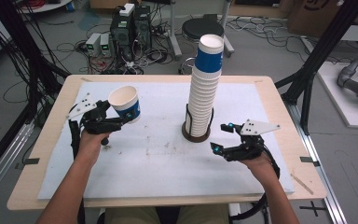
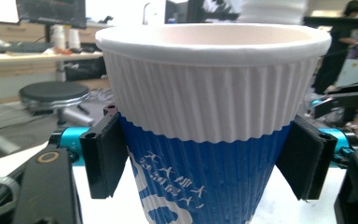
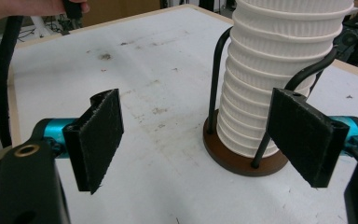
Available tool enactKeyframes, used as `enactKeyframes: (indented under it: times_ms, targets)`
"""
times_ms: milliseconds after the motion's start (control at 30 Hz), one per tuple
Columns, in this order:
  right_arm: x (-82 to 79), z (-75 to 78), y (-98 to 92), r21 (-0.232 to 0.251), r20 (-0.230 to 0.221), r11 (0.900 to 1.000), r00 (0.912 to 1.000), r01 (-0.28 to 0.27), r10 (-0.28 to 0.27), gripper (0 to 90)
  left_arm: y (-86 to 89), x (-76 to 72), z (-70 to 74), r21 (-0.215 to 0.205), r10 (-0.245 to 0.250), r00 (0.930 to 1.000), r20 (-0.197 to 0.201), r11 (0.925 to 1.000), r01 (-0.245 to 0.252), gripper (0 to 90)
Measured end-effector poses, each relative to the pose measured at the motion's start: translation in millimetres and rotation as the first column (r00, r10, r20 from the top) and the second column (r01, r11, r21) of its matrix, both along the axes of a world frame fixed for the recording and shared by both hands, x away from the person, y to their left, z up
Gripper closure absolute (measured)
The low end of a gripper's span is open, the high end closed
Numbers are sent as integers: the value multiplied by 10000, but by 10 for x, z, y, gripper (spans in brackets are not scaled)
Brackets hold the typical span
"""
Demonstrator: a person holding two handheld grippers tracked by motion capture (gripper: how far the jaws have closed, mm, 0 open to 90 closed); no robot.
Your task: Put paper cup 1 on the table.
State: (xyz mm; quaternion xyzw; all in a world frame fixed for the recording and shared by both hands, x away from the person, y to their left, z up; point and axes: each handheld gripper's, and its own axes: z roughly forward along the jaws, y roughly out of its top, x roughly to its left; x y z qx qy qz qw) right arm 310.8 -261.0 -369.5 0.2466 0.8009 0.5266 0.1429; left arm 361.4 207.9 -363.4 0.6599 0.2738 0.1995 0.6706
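- Here the left hand-held gripper [image 1: 123, 120] carries a single cup [image 1: 125, 103] above the left part of the worktop [image 1: 168, 158], well apart from the stack [image 1: 204, 88] at the middle.
- In the left gripper view the cup [image 2: 209, 116] sits upright between the two black pads [image 2: 105, 156], which lie against its blue lower wall just under the white ribbed band; I read this as a light pinch, and how firmly the pads press I cannot tell.
- From the high view the cup looks tilted a little, its open mouth up and leaning toward the far left; its long axis runs roughly upright, rim on top.
- The right hand-held gripper [image 1: 223, 137] hangs spread with nothing between its jaws, just to the right of the stack's brown base [image 1: 196, 136].
- In the right gripper view the stack [image 3: 279, 74] stands in its wire holder [image 3: 220, 70] ahead and slightly right of the jaws, not touching either pad [image 3: 98, 135].
- The relation that matters: the stack lies to the right of the held cup, with bare worktop between, and the right hand is much the nearer one to the stack.
- Judging by this, the left hand alone governs where the cup goes, most likely down on the bare worktop below it; the right waits by the stack.
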Motion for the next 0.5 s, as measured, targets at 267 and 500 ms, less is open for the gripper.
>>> enactKeyframes:
  times_ms: [267, 500]
  targets:
    - [5, -10, -30, 32, -23, 10000, 10000, 55, -55, 193, 57, 151, -138, 462, 641, 9957, -662, 9971, -611, 259]
    - [0, -29, -20, -47, -59, 10000, 10000, 15, -15, 193, 42, 305, -291, 901, 1132, 9836, -1405, 9908, -1012, 259]
